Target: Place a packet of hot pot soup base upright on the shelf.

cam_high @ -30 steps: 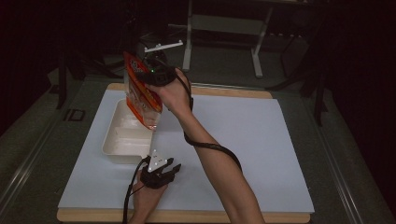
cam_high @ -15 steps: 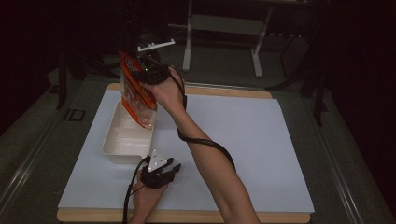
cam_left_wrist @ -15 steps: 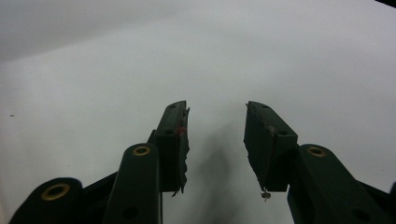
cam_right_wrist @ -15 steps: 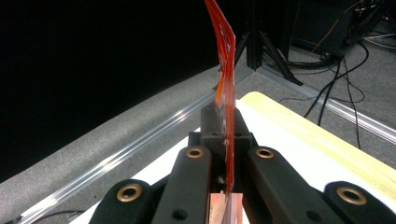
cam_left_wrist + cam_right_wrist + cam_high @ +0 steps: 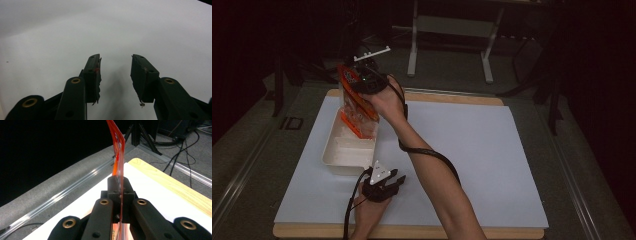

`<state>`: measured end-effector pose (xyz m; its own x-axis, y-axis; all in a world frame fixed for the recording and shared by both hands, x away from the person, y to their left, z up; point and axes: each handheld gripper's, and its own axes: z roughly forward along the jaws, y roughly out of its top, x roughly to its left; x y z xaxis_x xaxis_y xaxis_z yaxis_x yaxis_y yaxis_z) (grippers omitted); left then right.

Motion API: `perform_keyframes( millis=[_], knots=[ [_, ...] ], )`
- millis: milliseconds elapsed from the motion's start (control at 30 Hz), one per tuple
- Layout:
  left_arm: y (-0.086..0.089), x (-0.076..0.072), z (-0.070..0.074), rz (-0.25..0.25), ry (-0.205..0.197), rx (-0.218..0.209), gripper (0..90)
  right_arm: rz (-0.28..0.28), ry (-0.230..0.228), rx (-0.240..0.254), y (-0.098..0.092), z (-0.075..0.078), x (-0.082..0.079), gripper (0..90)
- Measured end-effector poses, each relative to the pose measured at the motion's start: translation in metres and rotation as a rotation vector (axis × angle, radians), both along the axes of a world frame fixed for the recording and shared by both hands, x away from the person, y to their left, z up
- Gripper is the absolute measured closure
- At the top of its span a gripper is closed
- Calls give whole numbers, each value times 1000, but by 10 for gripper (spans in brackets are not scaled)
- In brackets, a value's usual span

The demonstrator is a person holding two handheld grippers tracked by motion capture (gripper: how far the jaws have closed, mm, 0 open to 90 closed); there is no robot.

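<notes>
The right gripper (image 5: 362, 85) is clamped on the edge of an orange snack packet (image 5: 354, 107), its jaws pressed tight together with the thin foil pinched between them, as the right gripper view shows plainly: the packet (image 5: 118, 152) rises edge-on out of the closed jaws. In the high view the packet hangs tilted over the far end of a cream-coloured tray (image 5: 343, 152), which sits on the left part of the white tabletop (image 5: 472, 150). The packet's lower end appears to dip inside the tray's rim, though whether it touches the floor of the tray I cannot tell.

The left gripper (image 5: 384, 184) rests low on the tabletop near the person's edge, just beside the tray's near corner, touching nothing. Its jaws stand apart with bare white surface between them in the left gripper view (a few scraps cling to the pads (image 5: 96, 75), nothing more).

As a judgement, the work looks like placing the packet into the tray, and it seems well advanced: the packet is picked up, carried and already over the right place. What is left is to lower it fully so it lies or leans inside the tray, open the right gripper to release it, and draw the hand clear without dragging the packet back out. The left gripper has no visible part in this step.
</notes>
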<state>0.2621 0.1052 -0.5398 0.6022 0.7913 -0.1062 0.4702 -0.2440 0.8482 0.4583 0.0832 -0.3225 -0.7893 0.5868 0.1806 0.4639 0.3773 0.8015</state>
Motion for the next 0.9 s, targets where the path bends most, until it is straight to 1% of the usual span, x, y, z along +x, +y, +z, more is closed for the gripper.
perform_keyframes(
  millis=[133,333,400,467,600,767,833,900],
  knots=[
    [0,0,0,-2,-1,0,594,-18,19,-10,3,-5,6,900],
    [0,0,0,-2,-3,-1,594,-35,78,-6,10,-20,15,900],
    [0,0,0,-2,-3,-3,594,-42,102,2,13,-26,18,900],
    [0,0,0,-2,-2,-4,594,-47,115,3,17,-30,19,900],
    [1,0,0,-1,-2,-7,594,-52,97,-42,25,-33,19,900],
    [1,-1,0,0,-4,-9,594,-63,100,-81,33,-38,21,900],
    [1,-1,0,2,-5,-12,594,-66,56,-130,39,-40,18,900],
    [1,-1,0,4,-5,-12,594,-65,39,-158,44,-42,17,900]
  ],
)
